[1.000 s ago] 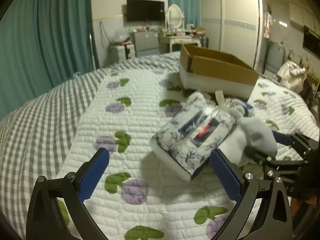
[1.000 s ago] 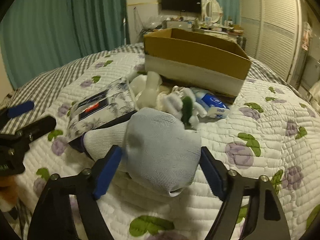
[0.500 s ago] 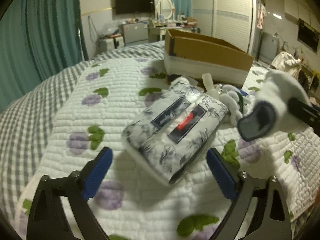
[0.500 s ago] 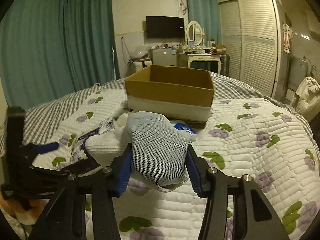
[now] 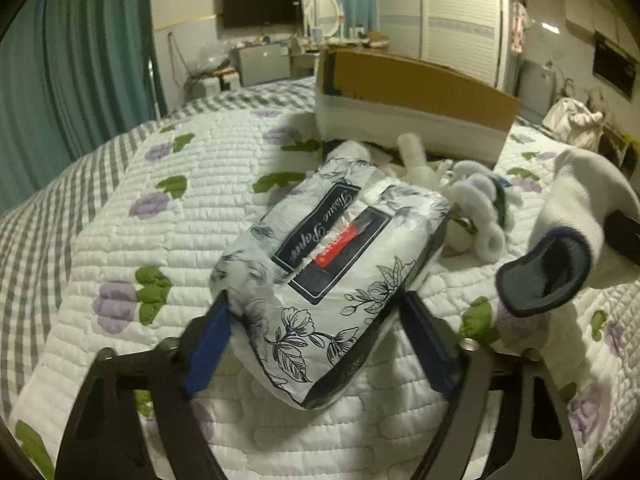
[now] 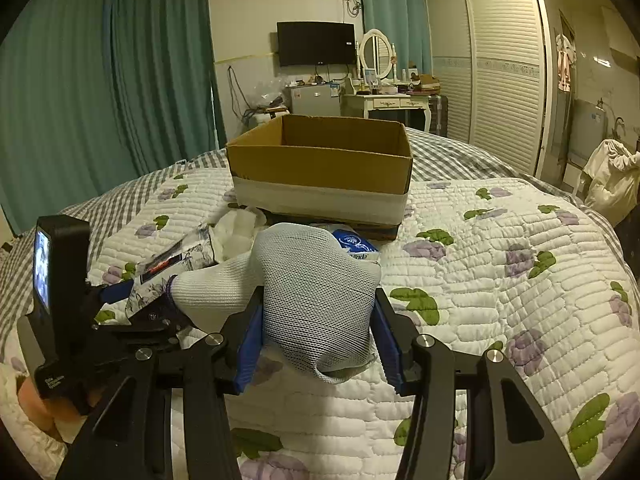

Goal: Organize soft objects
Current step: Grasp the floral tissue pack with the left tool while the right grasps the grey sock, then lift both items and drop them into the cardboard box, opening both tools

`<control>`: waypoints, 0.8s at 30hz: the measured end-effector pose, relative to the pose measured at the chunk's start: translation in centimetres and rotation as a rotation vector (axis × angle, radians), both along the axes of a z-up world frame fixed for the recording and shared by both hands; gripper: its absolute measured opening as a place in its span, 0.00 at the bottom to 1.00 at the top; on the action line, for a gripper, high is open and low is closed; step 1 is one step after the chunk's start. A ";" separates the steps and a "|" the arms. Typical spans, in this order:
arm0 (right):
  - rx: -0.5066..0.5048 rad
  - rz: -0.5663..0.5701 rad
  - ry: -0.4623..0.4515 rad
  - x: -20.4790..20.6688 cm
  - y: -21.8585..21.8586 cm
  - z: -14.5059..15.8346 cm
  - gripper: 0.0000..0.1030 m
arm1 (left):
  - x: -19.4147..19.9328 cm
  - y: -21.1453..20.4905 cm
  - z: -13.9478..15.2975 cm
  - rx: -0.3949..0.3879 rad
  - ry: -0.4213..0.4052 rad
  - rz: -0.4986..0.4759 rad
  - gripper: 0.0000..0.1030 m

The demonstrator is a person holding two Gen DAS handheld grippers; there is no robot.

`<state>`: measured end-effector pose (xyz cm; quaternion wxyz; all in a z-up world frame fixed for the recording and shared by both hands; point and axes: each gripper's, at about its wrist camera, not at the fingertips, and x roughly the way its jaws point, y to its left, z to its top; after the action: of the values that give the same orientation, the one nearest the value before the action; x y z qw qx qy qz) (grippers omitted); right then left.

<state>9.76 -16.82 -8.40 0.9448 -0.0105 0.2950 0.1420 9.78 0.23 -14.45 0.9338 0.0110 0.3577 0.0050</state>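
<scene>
Carrying both loads to the cardboard box (image 6: 320, 168) should be done high enough to clear its near wall, releasing only once inside. Right gripper (image 6: 318, 340) is clamped on the pale grey sock (image 6: 316, 292), in front of the box. Left gripper (image 5: 316, 344) pinches the floral tissue pack (image 5: 332, 276), also short of the box; its wrapper is crinkled and yielding.

Both views are dim and yellowish, lit by indoor ceiling light; glare glints off the wardrobe doors (image 5: 460, 20) (upper right). Fisheye bending curves the edges into black corners; the left gripper (image 5: 316, 344) looks slightly blurred.
</scene>
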 end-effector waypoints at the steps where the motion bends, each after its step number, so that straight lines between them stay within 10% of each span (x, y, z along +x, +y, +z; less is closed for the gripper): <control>1: -0.001 0.001 -0.001 0.0 0.0 0.0 0.48 | -0.4 -0.1 0.2 0.006 -0.005 -0.006 0.64; 7: 0.012 0.006 -0.018 -0.8 -0.3 0.8 0.48 | -2.9 0.5 1.7 -0.049 -0.026 0.002 0.45; 16: 0.026 0.000 -0.101 -2.9 -1.4 5.3 0.48 | -5.8 0.8 9.5 -0.128 -0.166 -0.016 0.44; 24: -0.065 0.023 -0.268 0.8 -0.6 13.7 0.48 | -1.7 -1.7 17.0 -0.020 -0.289 -0.081 0.44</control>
<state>10.60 -17.43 5.30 0.9733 -0.0633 0.1703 0.1405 8.10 -1.42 2.57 0.9751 0.0152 0.2186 -0.0348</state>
